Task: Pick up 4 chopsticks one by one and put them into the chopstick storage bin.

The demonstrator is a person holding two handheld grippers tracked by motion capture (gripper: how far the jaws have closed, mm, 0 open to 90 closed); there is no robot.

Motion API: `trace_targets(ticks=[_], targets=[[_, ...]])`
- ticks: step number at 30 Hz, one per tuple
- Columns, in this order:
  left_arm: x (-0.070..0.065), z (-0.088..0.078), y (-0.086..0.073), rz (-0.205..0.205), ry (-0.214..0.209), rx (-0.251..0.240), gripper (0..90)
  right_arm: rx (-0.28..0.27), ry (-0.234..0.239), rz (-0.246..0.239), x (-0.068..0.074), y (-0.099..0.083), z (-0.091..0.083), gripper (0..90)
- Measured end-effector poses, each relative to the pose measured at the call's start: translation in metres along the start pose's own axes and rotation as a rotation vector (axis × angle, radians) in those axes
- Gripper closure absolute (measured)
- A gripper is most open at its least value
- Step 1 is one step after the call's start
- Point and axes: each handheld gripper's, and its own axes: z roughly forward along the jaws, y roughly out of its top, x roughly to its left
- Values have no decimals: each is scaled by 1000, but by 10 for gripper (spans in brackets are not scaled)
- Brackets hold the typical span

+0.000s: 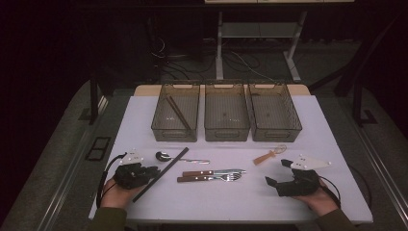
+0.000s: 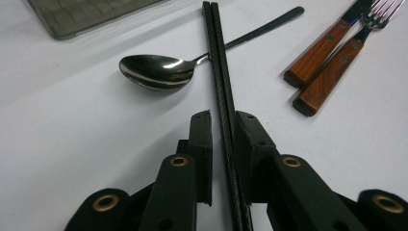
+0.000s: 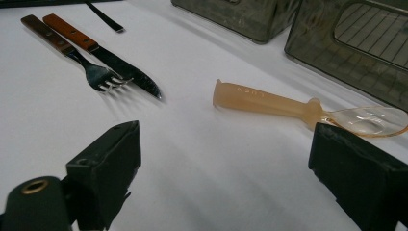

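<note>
A pair of black chopsticks lies slanted on the white table, crossing the handle of a metal spoon. My left gripper sits low at their near end. In the left gripper view the black chopsticks run between its jaws; the right pad is against them and a thin gap shows at the left pad. My right gripper rests wide open at the right with nothing between its jaws. A translucent orange spoon lies just beyond it.
A wood-handled knife and fork lie side by side mid-table. Three grey bins stand in a row at the back: the left bin holds brown chopsticks, beside the middle bin and the right bin.
</note>
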Motion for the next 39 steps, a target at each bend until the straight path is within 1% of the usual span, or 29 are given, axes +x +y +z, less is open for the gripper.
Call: trace_targets(ticks=[3, 10, 17, 18, 20, 21, 23, 24, 26, 29, 31, 35, 39], targets=[[1, 0, 0, -10, -2, -2, 783, 1, 0, -1, 0, 0, 0, 112], [0, 1, 0, -6, -16, 5, 799, 1, 0, -3, 0, 0, 0, 113], [0, 2, 0, 8, -13, 16, 805, 2, -2, -3, 0, 0, 0, 112], [0, 3, 0, 2, -13, 10, 805, 2, -2, -3, 0, 0, 0, 112], [0, 3, -1, 10, -14, 25, 804, 3, -1, -2, 0, 0, 0, 112], [-1, 4, -1, 8, -15, 23, 804, 3, -1, -2, -1, 0, 0, 112], [-1, 5, -1, 15, -10, 31, 805, 3, -2, -2, -1, 0, 0, 113], [-1, 5, 0, 24, -8, 40, 804, 1, -2, -5, -1, 0, 0, 112], [-1, 6, 0, 26, -6, 45, 804, 2, -2, -4, -1, 0, -1, 112], [-3, 7, 0, 36, 8, 53, 806, -1, -3, -3, 0, 0, 0, 112], [-4, 8, -1, 37, 22, 55, 824, 1, -3, -5, 0, 0, 0, 113], [-7, 8, 0, 51, 51, 64, 836, 0, -2, -6, 0, 0, 0, 113], [-10, 9, 1, 42, 76, 68, 853, -2, -2, -6, 0, 0, 0, 112]])
